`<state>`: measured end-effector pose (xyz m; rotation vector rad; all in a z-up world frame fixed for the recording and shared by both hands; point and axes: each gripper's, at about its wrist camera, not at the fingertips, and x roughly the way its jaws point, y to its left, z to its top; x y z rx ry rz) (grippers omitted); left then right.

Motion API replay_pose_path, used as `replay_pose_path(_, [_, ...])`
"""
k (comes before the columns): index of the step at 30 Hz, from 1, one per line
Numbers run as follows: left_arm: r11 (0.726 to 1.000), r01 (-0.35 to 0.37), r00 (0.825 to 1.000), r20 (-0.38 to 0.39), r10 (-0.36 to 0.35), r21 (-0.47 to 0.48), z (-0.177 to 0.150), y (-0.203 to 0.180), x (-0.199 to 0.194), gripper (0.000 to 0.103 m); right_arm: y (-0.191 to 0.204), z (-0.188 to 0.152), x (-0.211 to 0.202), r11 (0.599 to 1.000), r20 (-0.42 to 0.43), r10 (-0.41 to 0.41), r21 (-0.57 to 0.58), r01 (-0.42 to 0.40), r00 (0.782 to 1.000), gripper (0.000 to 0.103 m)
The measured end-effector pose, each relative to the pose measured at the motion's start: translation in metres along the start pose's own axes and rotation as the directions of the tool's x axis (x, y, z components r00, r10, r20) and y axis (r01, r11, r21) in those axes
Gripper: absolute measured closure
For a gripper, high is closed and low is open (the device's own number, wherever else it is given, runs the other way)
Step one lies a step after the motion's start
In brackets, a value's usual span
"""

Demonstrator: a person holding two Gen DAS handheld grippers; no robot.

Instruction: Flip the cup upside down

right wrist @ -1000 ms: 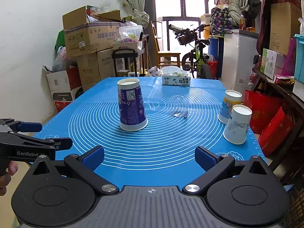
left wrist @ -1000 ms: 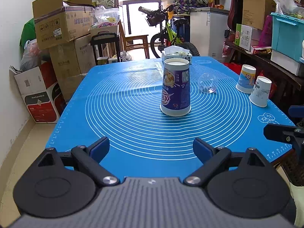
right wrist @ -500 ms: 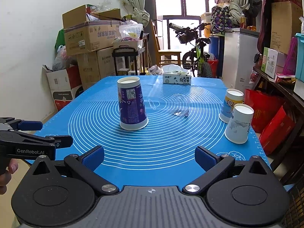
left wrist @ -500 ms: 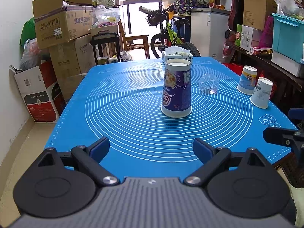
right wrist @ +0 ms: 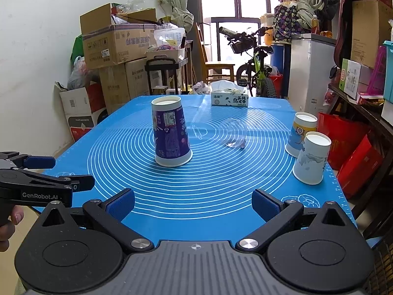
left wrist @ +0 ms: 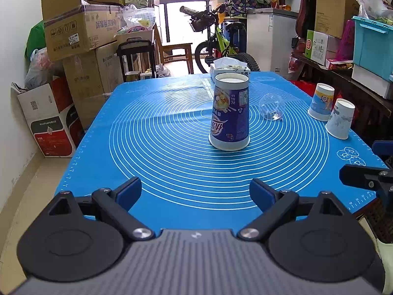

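A tall purple paper cup (left wrist: 230, 113) stands upside down, wide rim down, near the middle of the blue mat (left wrist: 157, 147); it also shows in the right wrist view (right wrist: 171, 135). My left gripper (left wrist: 195, 193) is open and empty, at the mat's near edge, well short of the cup. My right gripper (right wrist: 193, 202) is open and empty, also at the near edge. The left gripper shows at the left of the right wrist view (right wrist: 46, 172).
A clear plastic cup (right wrist: 234, 134) lies on its side right of the purple cup. Two paper cups, a yellow-banded one (right wrist: 300, 134) and a white one (right wrist: 311, 158), stand upside down at the right edge. A tissue box (right wrist: 229, 97) sits at the far edge. Boxes stand left.
Both grippers have drifted very slightly; the cup looks a touch closer. Nothing was gripped or released.
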<state>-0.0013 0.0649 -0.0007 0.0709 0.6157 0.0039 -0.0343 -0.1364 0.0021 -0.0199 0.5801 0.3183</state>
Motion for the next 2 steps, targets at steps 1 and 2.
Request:
replay_pose_path(1, [1.0, -0.002, 1.0, 0.002, 0.002, 0.003, -0.0002, 0.0001, 0.0001, 0.008, 0.0003, 0.0004, 0.0009, 1.0, -0.002, 0.001, 0.001, -0.001, 1.0, 0.0])
replay_pose_path(2, [1.0, -0.006, 1.0, 0.004, 0.006, 0.004, -0.0005, 0.0002, 0.0011, 0.008, 0.0002, 0.001, 0.0021, 1.0, -0.003, 0.002, 0.001, -0.002, 1.0, 0.0])
